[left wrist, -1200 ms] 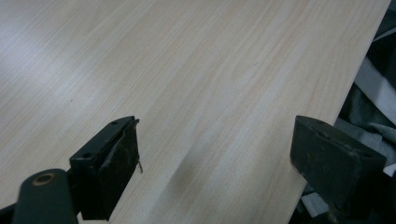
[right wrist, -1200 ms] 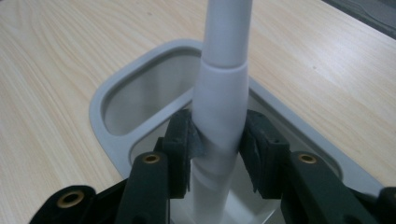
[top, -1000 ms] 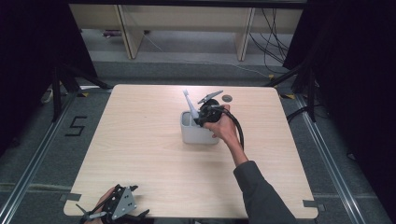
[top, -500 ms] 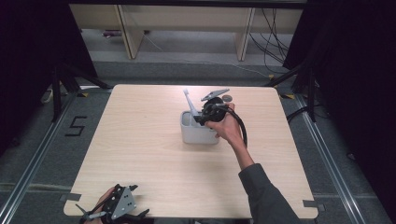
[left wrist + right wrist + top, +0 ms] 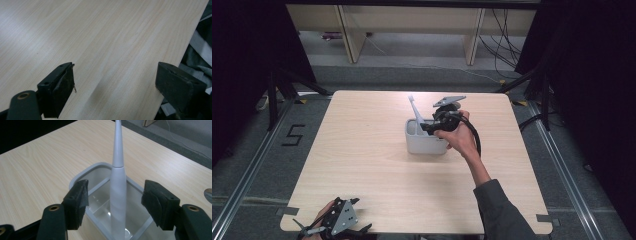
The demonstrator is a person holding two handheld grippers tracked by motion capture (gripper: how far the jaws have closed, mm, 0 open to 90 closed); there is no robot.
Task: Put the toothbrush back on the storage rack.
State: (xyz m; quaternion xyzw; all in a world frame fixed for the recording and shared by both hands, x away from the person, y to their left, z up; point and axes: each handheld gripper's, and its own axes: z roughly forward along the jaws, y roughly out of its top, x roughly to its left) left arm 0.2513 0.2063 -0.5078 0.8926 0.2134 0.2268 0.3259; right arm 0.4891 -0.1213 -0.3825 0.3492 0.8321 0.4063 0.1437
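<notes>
A pale grey open box with an inner divider stands at the table's middle. A slim white toothbrush-like stick stands in the box and leans to the back left. My right gripper hovers over the box's right part, held by a hand. In the right gripper view the stick rises between the open jaws of my right gripper, and neither pad touches it. The box rim lies below. My left gripper sits at the table's front left edge. Its own view shows my left gripper open over bare wood.
The wooden table has wide free room left and front of the box. A small round grey thing lies on the table beyond the box. The front table edge runs just beside the left gripper's right jaw. Shelving and cables stand behind the table.
The right hand and its gripper have shifted slightly to the right at the box. The stick stays standing in the box. The left gripper has barely moved.
</notes>
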